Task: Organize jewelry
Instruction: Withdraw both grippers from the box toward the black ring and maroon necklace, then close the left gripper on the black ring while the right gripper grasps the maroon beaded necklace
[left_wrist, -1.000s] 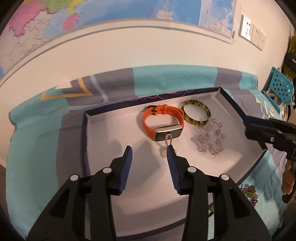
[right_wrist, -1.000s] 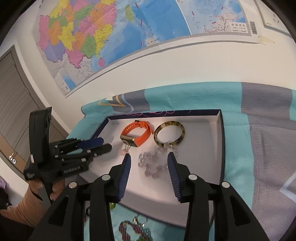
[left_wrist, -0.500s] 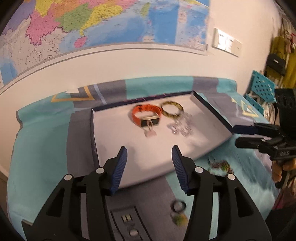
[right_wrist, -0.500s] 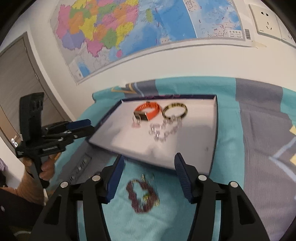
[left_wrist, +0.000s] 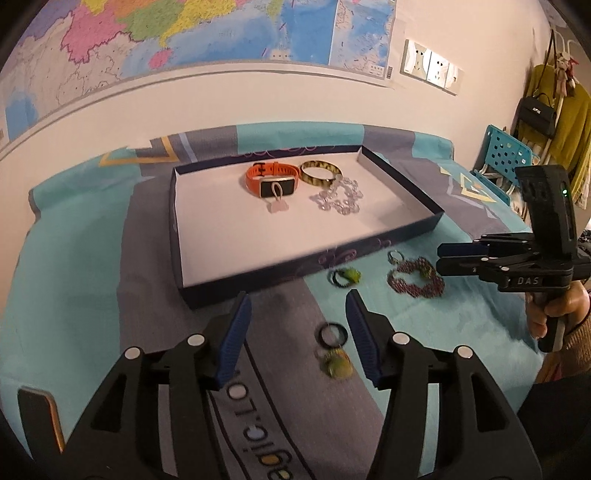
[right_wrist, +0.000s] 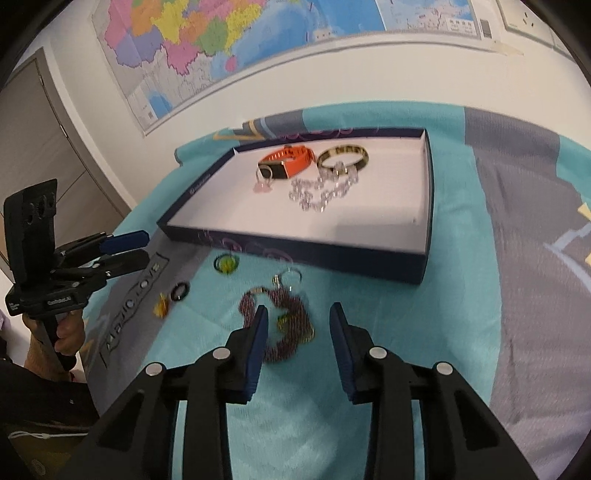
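Your left tool (left_wrist: 297, 332) is open, jaws spread, nothing between them; it hangs above the grey stripe of the bedspread (left_wrist: 74, 280). Just ahead of its tips: a black ring (left_wrist: 333, 335) lying flat, with a yellow-green charm (left_wrist: 336, 363) touching its near side.

Your right tool (right_wrist: 297, 345) is also open and empty, above the teal part of the cloth. The dark red beaded bracelet (right_wrist: 286, 321) lies between its tips, partly hidden by the left finger; a thin silver ring (right_wrist: 290, 276) sits at the bracelet's far end, toward the box.

Further out, close to the box's near wall: a small green-and-black ring (left_wrist: 345, 277), apart from the others.

Beyond that, the shallow dark blue box (left_wrist: 258, 273), white inside, long axis running left to right across the bed. Its contents are grouped at the far wall:
- orange watch band (left_wrist: 272, 177), standing on edge, long axis across the box, flat face toward you
- a pale pink charm on a loop (left_wrist: 277, 201), just in front of that face, loop against it
- mottled yellow-brown bangle (left_wrist: 319, 172), beside the band on its right
- clear bead bracelet (left_wrist: 338, 195), slack, in front of the bangle and touching it

Wall map (left_wrist: 184, 33) behind the bed
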